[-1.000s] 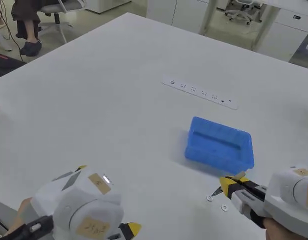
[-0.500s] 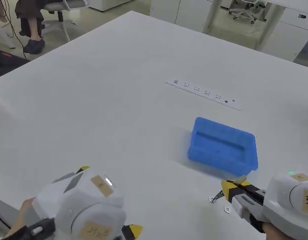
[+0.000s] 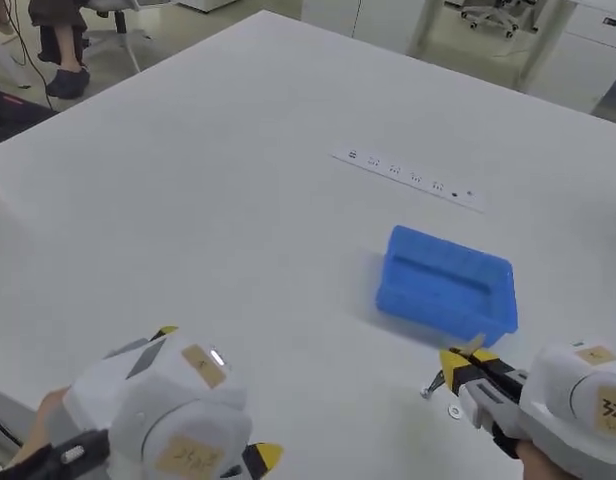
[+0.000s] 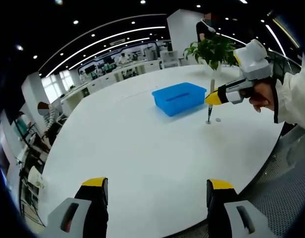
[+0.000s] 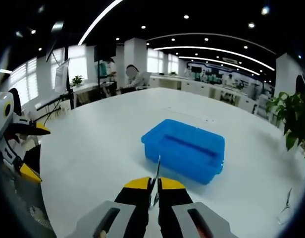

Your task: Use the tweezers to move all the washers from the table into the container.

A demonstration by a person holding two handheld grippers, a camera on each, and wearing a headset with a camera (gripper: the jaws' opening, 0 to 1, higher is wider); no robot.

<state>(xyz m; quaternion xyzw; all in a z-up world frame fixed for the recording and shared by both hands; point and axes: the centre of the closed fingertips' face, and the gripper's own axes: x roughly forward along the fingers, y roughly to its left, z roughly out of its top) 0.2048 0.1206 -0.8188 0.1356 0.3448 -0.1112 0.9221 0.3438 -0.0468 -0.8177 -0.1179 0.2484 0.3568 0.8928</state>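
Facing the blue container [image 3: 448, 285] close ahead of the right gripper [image 3: 458, 362], walling off any low straight pass. Leaving bare table [image 3: 208, 200] open to either side of it. Lying flat well beyond it, a power strip [image 3: 408, 180], hardly rising. Opening onto wide bare table ahead of the left gripper [image 4: 157, 184]. Sitting flat by the tweezers [image 5: 156, 179] tip, seemingly two washers [image 3: 454, 411], too small for hindering.

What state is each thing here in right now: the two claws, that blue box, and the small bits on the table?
left claw: open, holding nothing.
right claw: shut on the tweezers.
tweezers: gripped, tips pointing down at the table.
washer: lying flat on the table, outside the container.
container: upright, open-topped, looks empty.
power strip: lying flat, nothing plugged in.
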